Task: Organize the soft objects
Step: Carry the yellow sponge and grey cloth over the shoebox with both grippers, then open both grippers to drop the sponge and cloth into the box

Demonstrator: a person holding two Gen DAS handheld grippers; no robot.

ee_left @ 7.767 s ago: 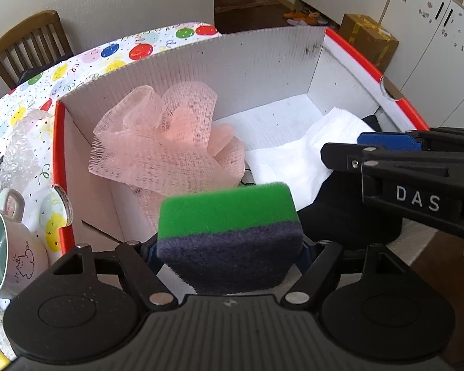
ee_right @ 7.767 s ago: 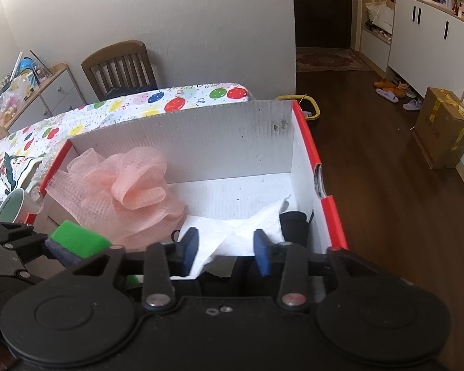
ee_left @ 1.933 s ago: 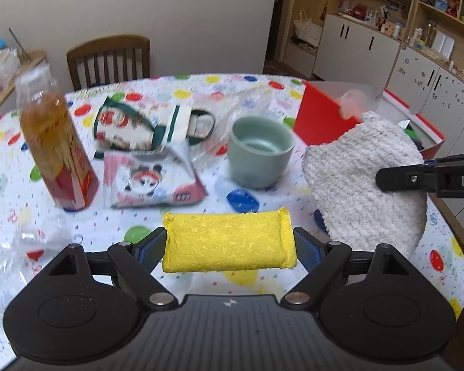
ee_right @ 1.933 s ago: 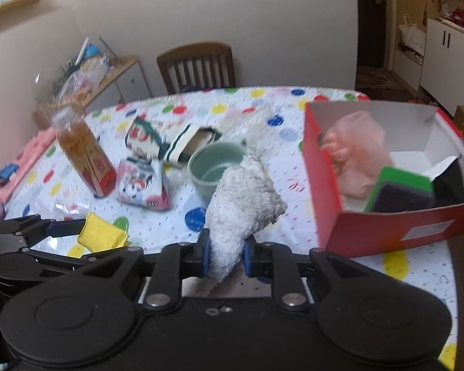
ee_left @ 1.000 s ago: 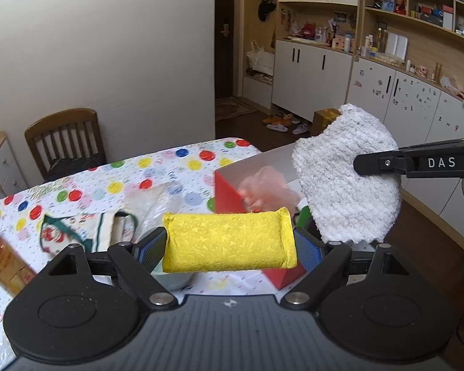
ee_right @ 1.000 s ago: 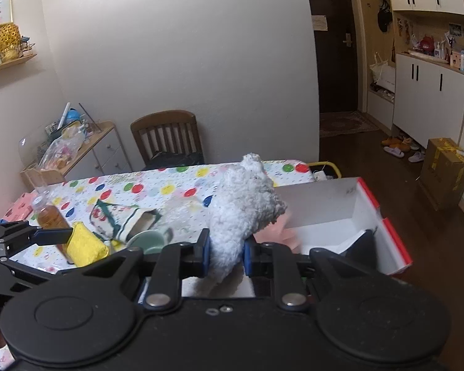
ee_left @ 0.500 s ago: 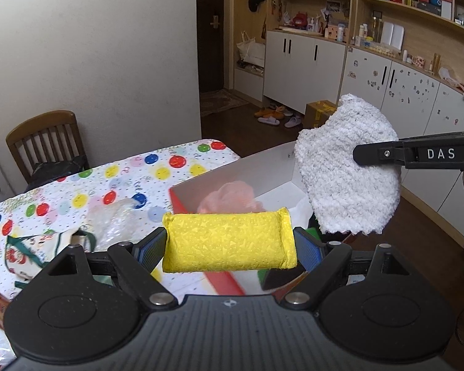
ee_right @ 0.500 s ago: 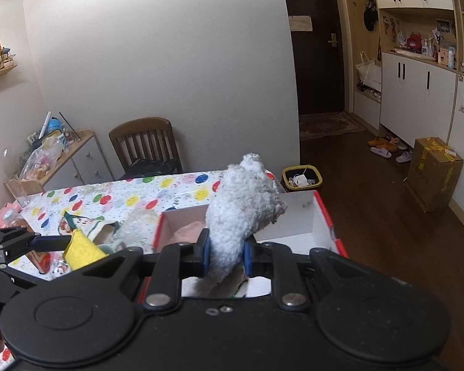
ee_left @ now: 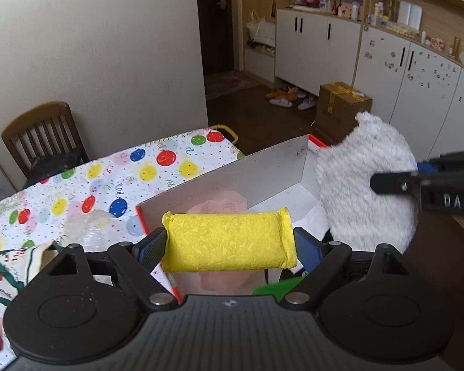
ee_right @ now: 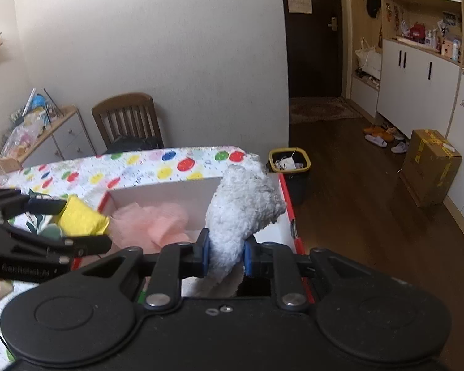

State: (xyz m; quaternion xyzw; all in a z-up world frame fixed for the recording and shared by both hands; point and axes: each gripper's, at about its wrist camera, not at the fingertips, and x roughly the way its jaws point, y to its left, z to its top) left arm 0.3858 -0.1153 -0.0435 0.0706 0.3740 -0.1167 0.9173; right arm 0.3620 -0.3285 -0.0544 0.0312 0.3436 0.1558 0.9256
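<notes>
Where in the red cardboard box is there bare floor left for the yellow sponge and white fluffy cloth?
Free: the white floor of the red cardboard box, between the pink mesh pouf and the right wall. Crowded: the pouf fills the left end; a green sponge and something dark sit at the near edge.

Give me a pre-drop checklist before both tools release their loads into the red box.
1. Left tool shut on yellow sponge: ok.
2. Right tool shut on white cloth: ok.
3. Red box open on top: ok.
4. Sponge over the box: ok.
5. Free floor beside pink puff: cannot tell.
6. Tools apart from each other: ok.
</notes>
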